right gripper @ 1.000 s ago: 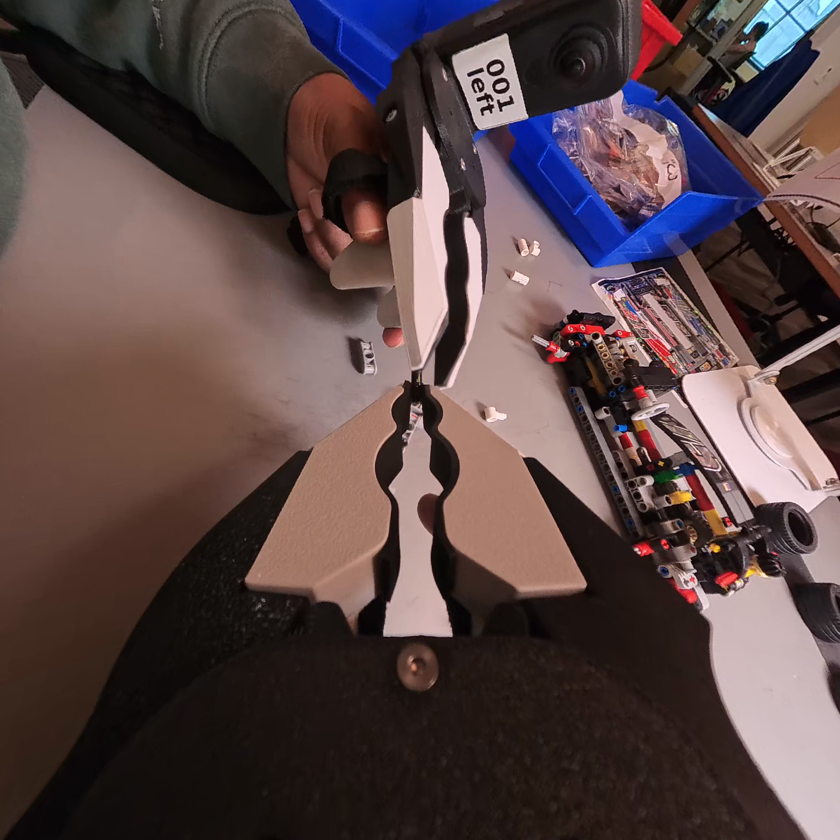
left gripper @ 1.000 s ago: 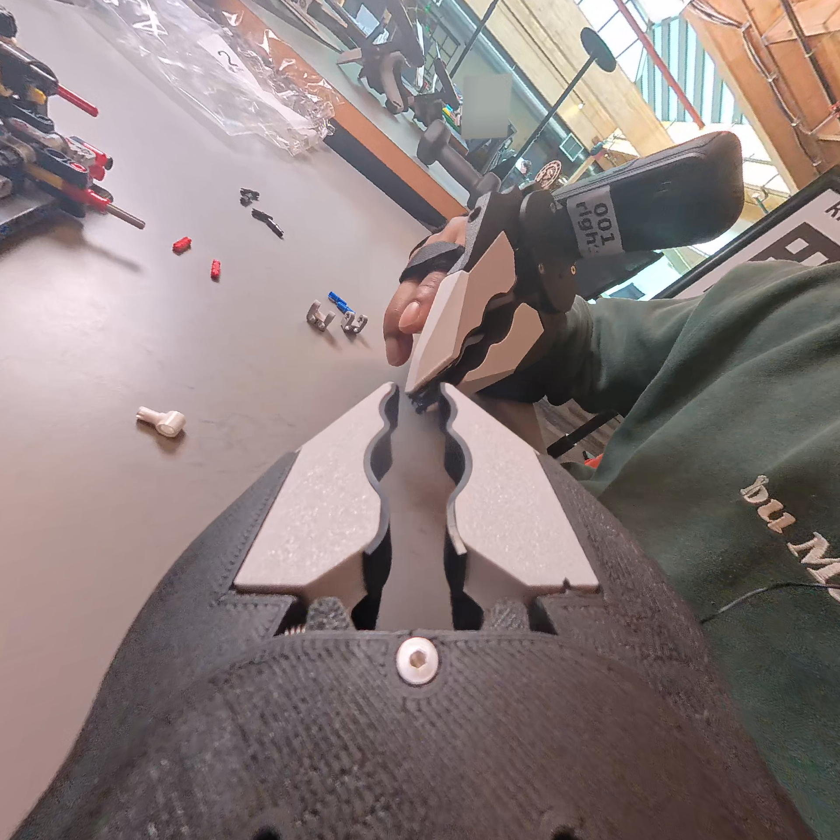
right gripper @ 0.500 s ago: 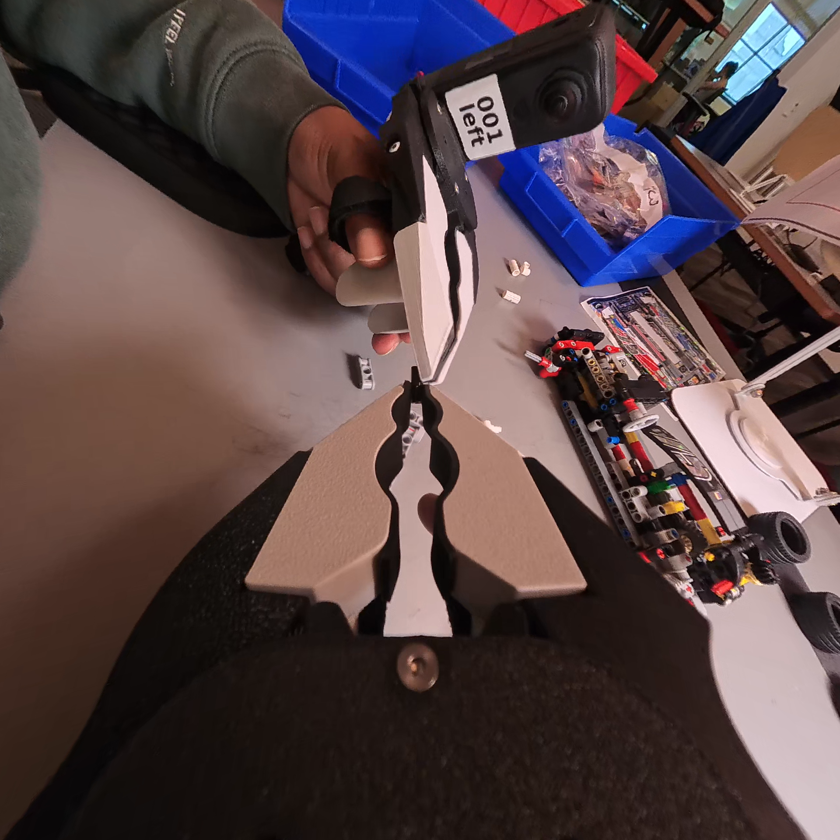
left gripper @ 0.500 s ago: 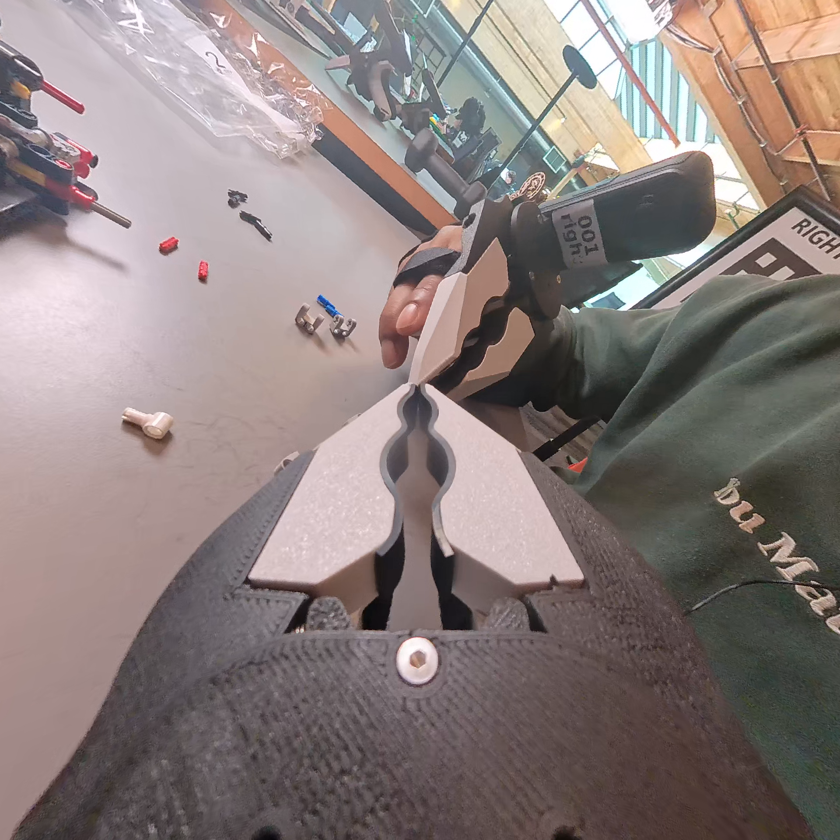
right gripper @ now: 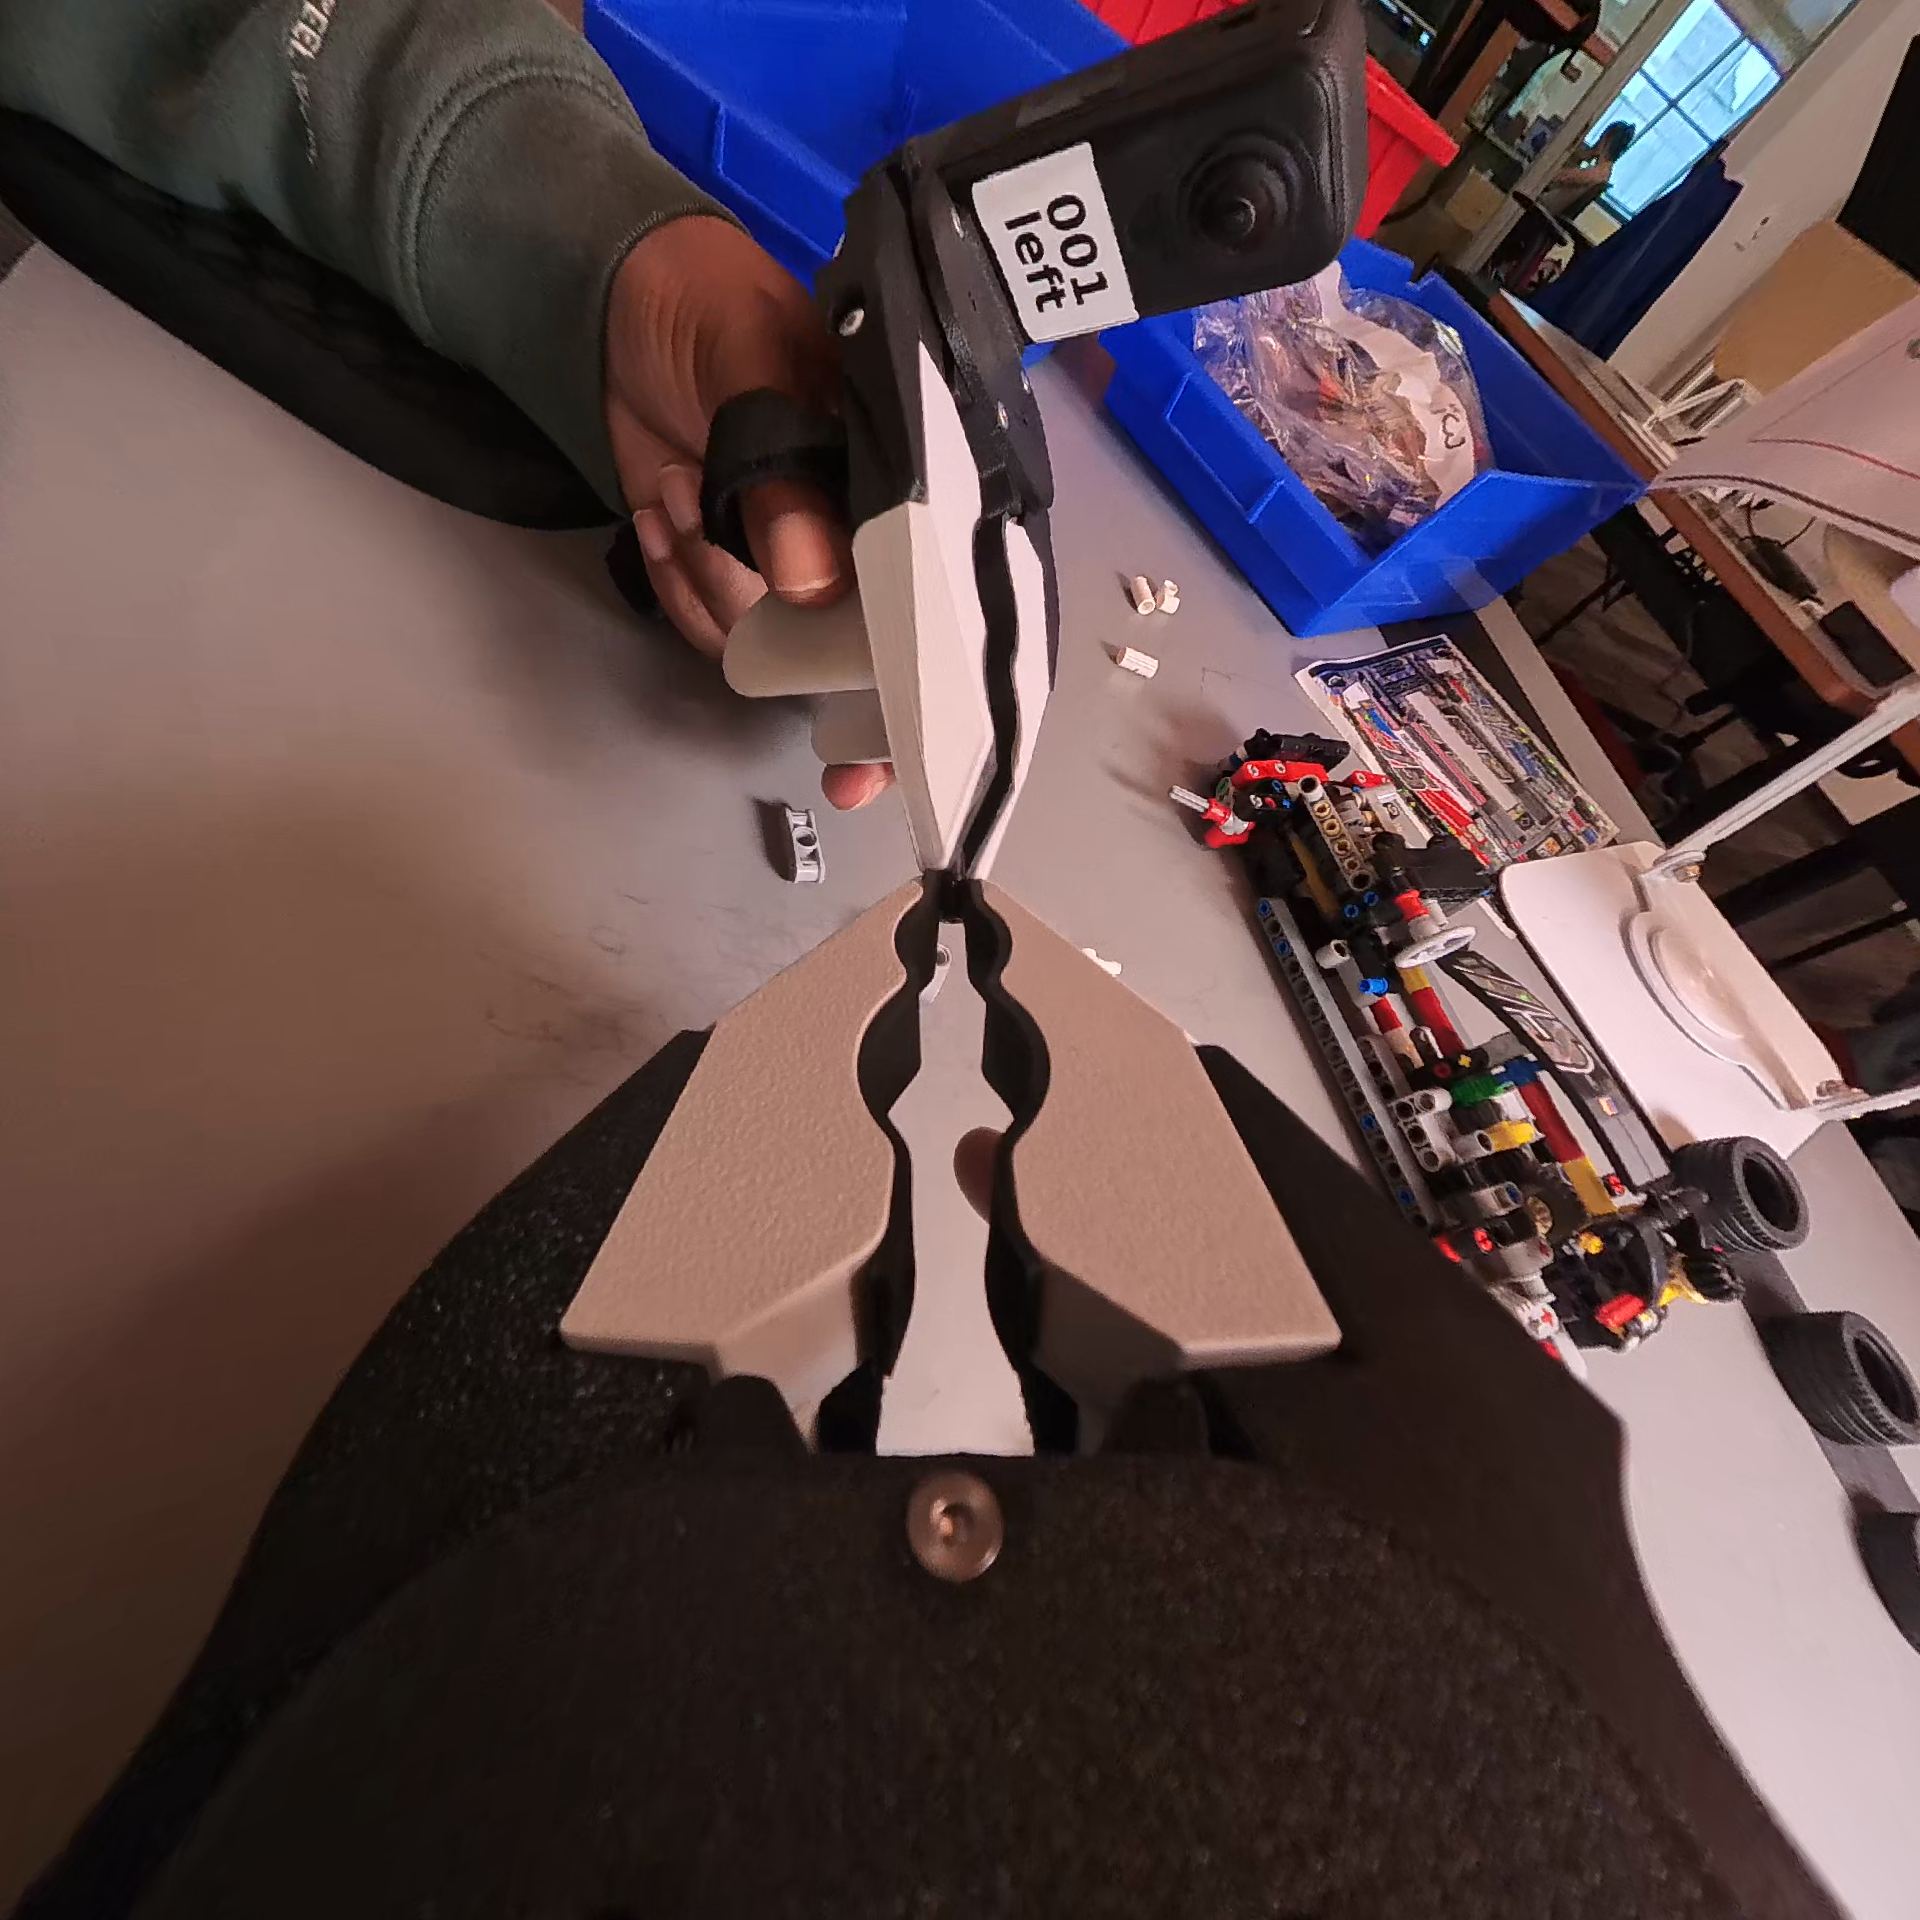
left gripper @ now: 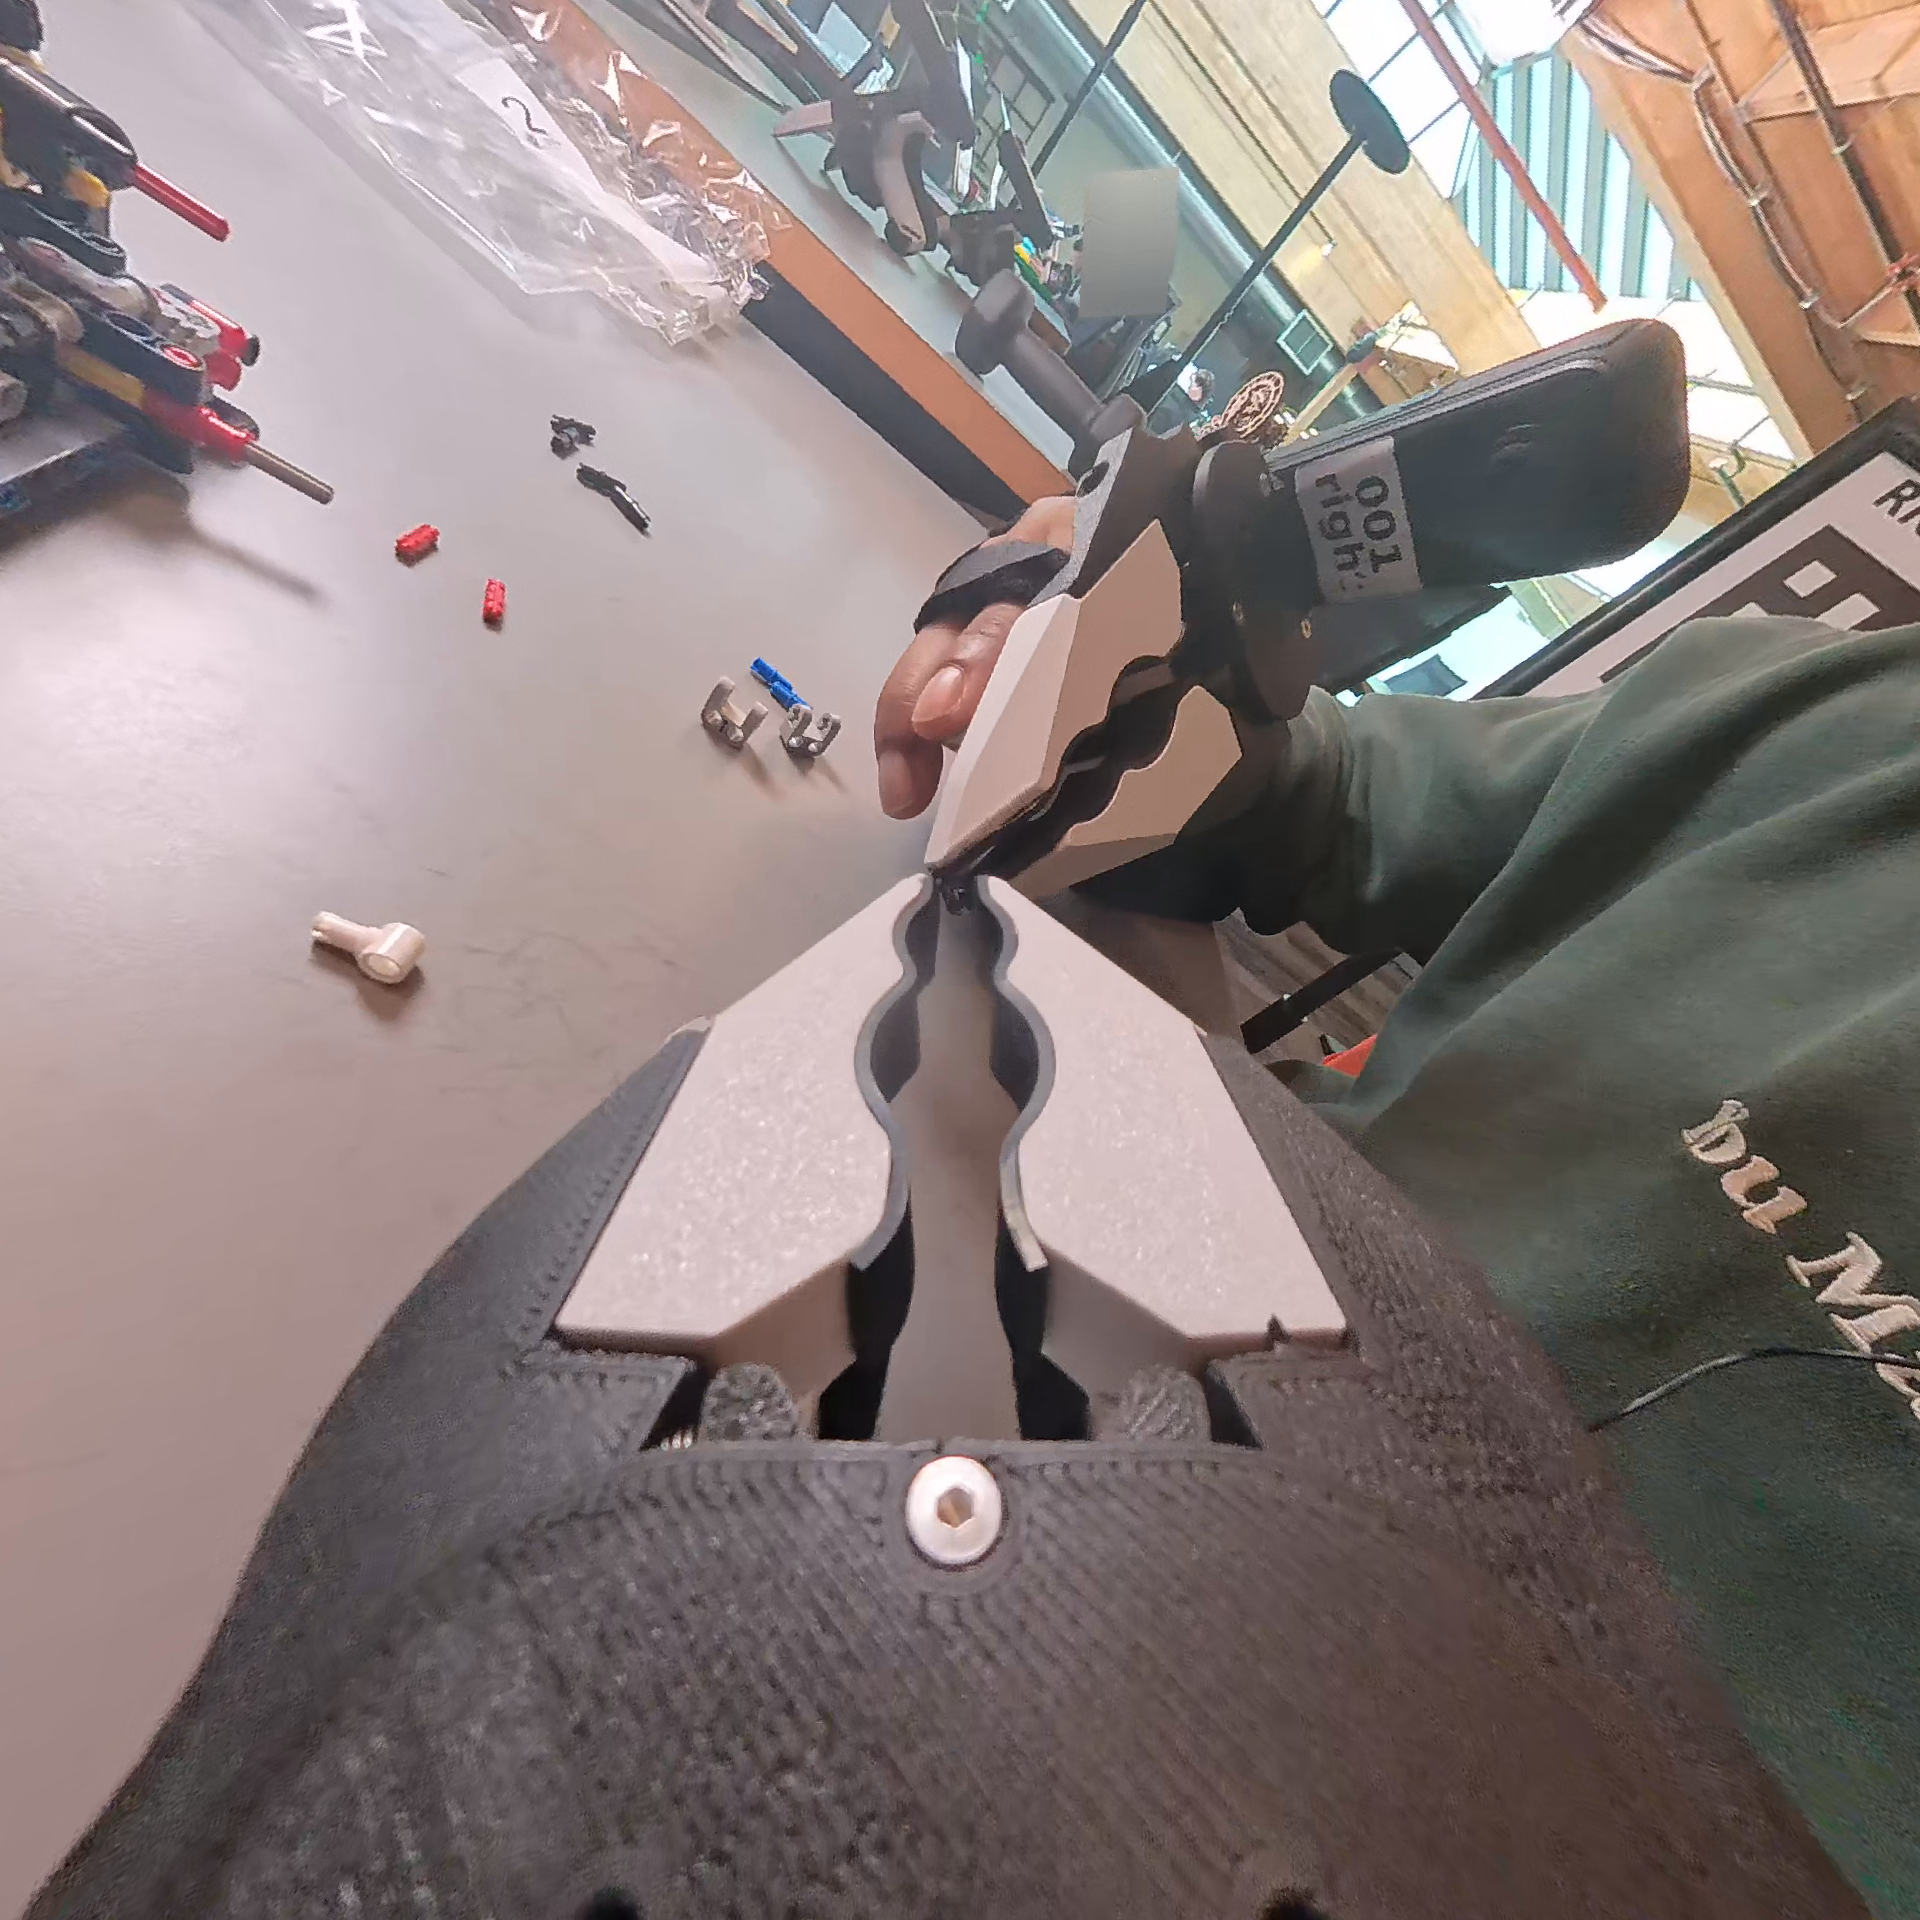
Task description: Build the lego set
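Observation:
My left gripper and my right gripper meet tip to tip above the grey table. A small black lego piece sits pinched between the two sets of fingertips; it also shows in the right wrist view. Both grippers are shut on it. Most of the piece is hidden by the fingers. The right gripper comes in from the upper right in the left wrist view. The left gripper hangs down from above in the right wrist view. The partly built lego car lies to the right.
Loose pieces lie on the table: a white connector, grey clips, red pins, a blue pin, a grey beam. A blue bin, a booklet, tyres and a plastic bag stand around. My two grippers' fingertips are within a few centimetres of each other. Left tips and right tips are each some 20 centimetres from the partly built lego car.
My left gripper has closed from slightly open onto the black piece held by the right gripper. Both grippers stay tip to tip and have shifted only a little.

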Demonstrator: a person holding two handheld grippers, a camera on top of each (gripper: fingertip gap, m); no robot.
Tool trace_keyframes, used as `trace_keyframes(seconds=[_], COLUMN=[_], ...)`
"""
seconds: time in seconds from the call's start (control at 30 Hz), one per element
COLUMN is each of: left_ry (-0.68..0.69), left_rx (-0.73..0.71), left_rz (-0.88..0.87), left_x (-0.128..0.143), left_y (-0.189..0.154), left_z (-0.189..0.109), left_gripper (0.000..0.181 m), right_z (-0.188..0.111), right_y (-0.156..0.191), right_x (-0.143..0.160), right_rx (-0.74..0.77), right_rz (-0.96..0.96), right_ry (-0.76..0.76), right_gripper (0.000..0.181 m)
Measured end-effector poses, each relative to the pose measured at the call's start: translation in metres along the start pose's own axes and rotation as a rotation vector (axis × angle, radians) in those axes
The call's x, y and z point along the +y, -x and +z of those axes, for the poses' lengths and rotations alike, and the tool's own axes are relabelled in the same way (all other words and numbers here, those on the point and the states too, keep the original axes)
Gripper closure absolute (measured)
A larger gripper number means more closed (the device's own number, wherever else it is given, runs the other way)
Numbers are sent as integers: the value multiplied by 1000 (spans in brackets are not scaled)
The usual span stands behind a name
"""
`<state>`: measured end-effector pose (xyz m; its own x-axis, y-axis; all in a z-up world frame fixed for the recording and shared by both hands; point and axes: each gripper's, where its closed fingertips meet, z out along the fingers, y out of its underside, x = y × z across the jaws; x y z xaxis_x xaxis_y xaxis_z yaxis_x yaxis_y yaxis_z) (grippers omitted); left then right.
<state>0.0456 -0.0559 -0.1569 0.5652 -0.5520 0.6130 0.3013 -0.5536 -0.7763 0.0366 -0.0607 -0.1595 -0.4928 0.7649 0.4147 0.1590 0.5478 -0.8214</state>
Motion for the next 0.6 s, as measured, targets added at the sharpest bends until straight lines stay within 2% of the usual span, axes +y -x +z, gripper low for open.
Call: trace_keyframes(seconds=[0.03,0.1,0.23,0.33,0.6], left_ry=[0,-25,-116,-168,-166], left_rx=[4,59,283,393,436], left_rz=[3,-17,-126,-178,-209], left_x=[0,-5,-20,-29,-28], left_y=[-1,-8,-34,-47,-53], left_z=[0,-2,-10,-15,-14], left_gripper=[178,179,180,180,180], right_z=[0,-4,-19,-23,-26], right_y=[0,-1,-3,-2,-1], right_x=[-1,-9,-40,-50,-60], right_rx=[3,-9,-60,-56,-45], right_rz=[-3,41,147,151,137], right_ry=[-6,-63,-260,-319,-355], right_gripper=[179,179,177,176,177])
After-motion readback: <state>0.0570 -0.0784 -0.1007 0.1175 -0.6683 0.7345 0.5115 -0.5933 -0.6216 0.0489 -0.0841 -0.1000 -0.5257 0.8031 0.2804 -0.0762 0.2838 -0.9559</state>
